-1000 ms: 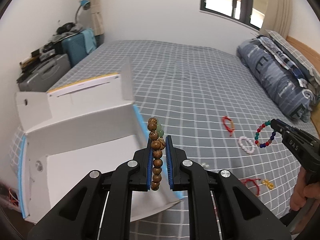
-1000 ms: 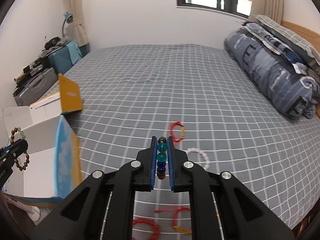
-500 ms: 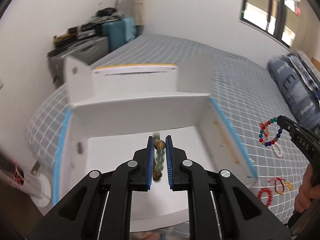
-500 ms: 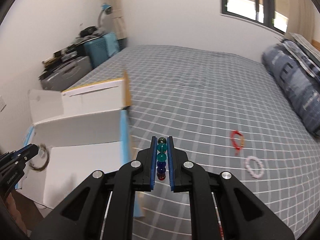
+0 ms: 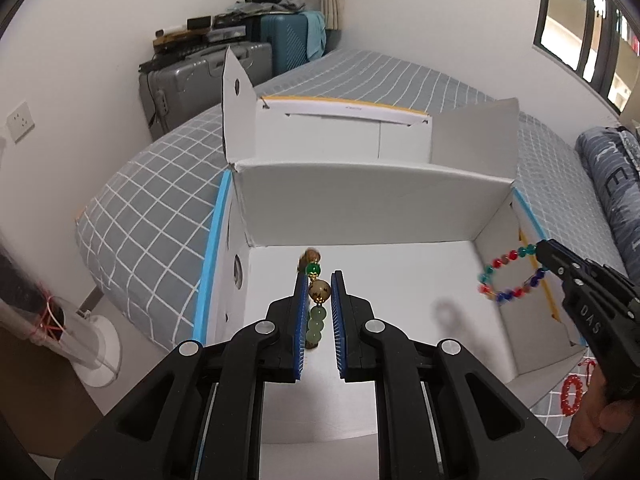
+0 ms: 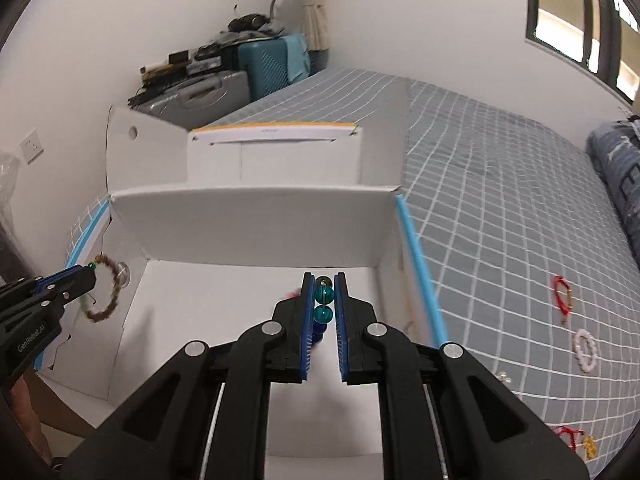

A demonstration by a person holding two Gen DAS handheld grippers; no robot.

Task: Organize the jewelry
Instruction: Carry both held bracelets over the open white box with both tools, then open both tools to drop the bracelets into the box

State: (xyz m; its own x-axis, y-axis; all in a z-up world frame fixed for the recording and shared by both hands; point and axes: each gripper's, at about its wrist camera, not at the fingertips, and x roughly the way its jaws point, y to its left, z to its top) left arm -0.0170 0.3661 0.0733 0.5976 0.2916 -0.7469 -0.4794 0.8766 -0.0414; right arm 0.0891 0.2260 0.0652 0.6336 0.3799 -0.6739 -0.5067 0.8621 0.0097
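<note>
A bed (image 6: 500,184) with a grey checked cover fills the room, suitcases stacked against the far wall by a curtain. On the bed's left part stands an open white cardboard box (image 5: 372,208) with blue-edged sides and its flaps raised.

The left wrist view shows the left hand-held gripper (image 5: 319,300) pointing down over the box's white floor, its blue pads clamped on a wooden bead bracelet (image 5: 319,292) with green beads and one large brown bead. At that view's right edge the right hand-held gripper (image 5: 538,250) reaches in over the box's right wall, a multicoloured bead bracelet (image 5: 510,274) hanging as a loop from its tip; part of the hand holding it shows below, and a red bracelet (image 5: 572,394) lies on the cover beside the box.

The right wrist view shows the same multicoloured bracelet edge-on, teal and blue beads pinched between the closed pads, above the box floor near its right wall. It alone shows the jewelry lying on the bed to the right: a red cord bracelet (image 6: 562,298), a white bead bracelet (image 6: 585,350) nearer, and a red and gold piece (image 6: 576,438) nearest. At its left edge the left hand-held gripper enters with the wooden bracelet dangling inside the box's left wall.
</note>
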